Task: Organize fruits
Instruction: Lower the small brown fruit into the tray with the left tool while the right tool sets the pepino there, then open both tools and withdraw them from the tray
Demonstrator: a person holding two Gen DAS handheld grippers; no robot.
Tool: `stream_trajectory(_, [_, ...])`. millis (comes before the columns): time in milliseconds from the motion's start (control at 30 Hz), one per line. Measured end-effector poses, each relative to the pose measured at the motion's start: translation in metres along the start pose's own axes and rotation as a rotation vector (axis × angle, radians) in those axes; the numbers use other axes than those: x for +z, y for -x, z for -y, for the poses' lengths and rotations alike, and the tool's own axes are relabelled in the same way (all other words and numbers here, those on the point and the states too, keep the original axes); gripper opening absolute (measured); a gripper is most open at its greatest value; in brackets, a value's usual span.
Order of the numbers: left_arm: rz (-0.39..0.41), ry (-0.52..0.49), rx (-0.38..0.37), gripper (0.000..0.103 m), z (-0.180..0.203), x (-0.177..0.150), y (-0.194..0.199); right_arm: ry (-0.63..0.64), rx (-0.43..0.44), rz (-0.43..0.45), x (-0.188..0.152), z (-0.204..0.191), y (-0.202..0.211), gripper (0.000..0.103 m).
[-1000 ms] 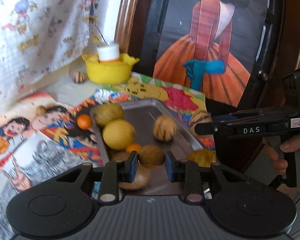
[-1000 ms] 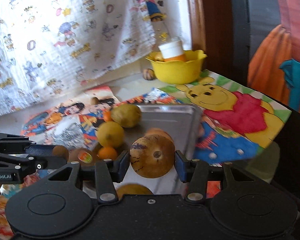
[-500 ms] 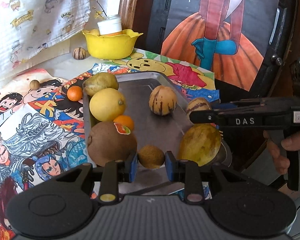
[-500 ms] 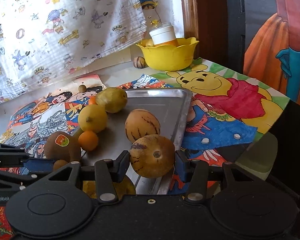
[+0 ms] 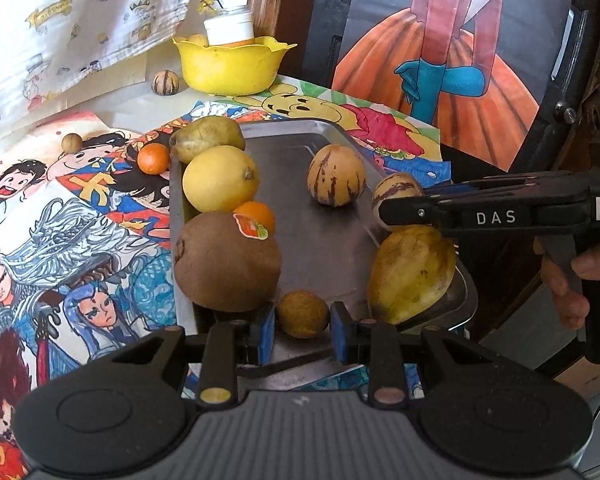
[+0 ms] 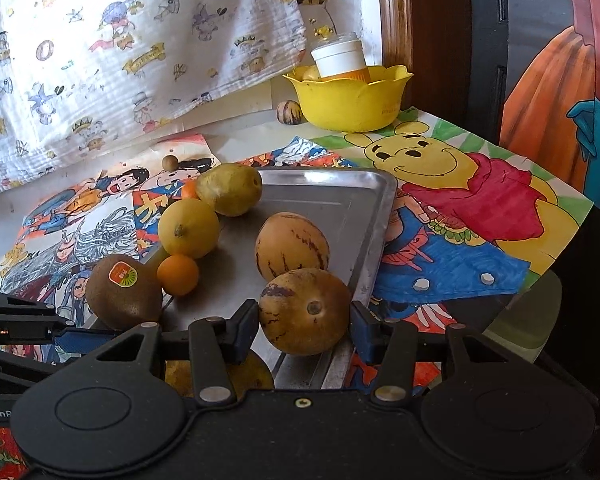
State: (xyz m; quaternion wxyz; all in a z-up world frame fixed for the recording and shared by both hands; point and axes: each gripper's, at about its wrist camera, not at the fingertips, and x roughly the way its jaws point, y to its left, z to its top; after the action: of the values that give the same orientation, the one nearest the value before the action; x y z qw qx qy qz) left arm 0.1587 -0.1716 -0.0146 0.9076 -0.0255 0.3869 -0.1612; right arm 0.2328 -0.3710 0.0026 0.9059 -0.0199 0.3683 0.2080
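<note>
A metal tray (image 5: 300, 136) (image 6: 340, 196) holds several fruits: a pear (image 5: 206, 138), a lemon (image 5: 220, 178), a small orange (image 5: 256, 216), a stickered brown kiwi (image 5: 226, 262), a striped melon (image 5: 336, 174) and a yellow mango (image 5: 410, 272). My left gripper (image 5: 302, 330) is shut on a small brown round fruit (image 5: 302, 314) over the tray's near edge. My right gripper (image 6: 304, 330) is shut on a striped pepino melon (image 6: 304, 310) above the tray's near right edge; it also shows in the left wrist view (image 5: 396, 192).
A yellow bowl (image 5: 230, 62) with a white-capped jar stands at the back, a small striped fruit (image 5: 165, 82) beside it. A small orange (image 5: 153, 158) and a brown nut (image 5: 72, 143) lie on the cartoon paper left of the tray. A dark framed picture stands right.
Both grippers have pulled back and risen with their fruits still held. More of the tray shows now, with the kiwi and mango in the left wrist view.
</note>
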Motion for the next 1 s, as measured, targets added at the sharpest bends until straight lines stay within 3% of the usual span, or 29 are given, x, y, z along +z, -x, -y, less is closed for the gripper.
stream_trajectory(400, [-0.009,0.025,-0.004,0.035,-0.001,-0.001,0.0,-0.004,0.007,-0.03,0.004,0.002,-0.002,0.053])
stream_trajectory(500, [-0.017,0.041,-0.014,0.043,-0.002,-0.001,0.001,-0.018,-0.001,-0.017,0.002,0.002,0.002,0.055])
stream_trajectory(567, [-0.022,0.055,-0.021,0.058,-0.004,0.0,0.003,-0.035,-0.011,0.003,0.001,0.002,0.007,0.061])
stream_trajectory(700, [-0.034,0.084,-0.046,0.06,-0.009,0.001,0.008,-0.066,-0.023,0.034,-0.003,0.0,0.018,0.066])
stream_trajectory(867, [-0.021,0.092,-0.055,0.077,-0.013,0.002,0.024,-0.054,-0.045,0.074,-0.008,-0.011,0.034,0.076])
stream_trajectory(1000, [0.007,0.097,-0.045,0.082,-0.019,0.002,0.039,-0.044,-0.057,0.101,-0.011,-0.023,0.046,0.082])
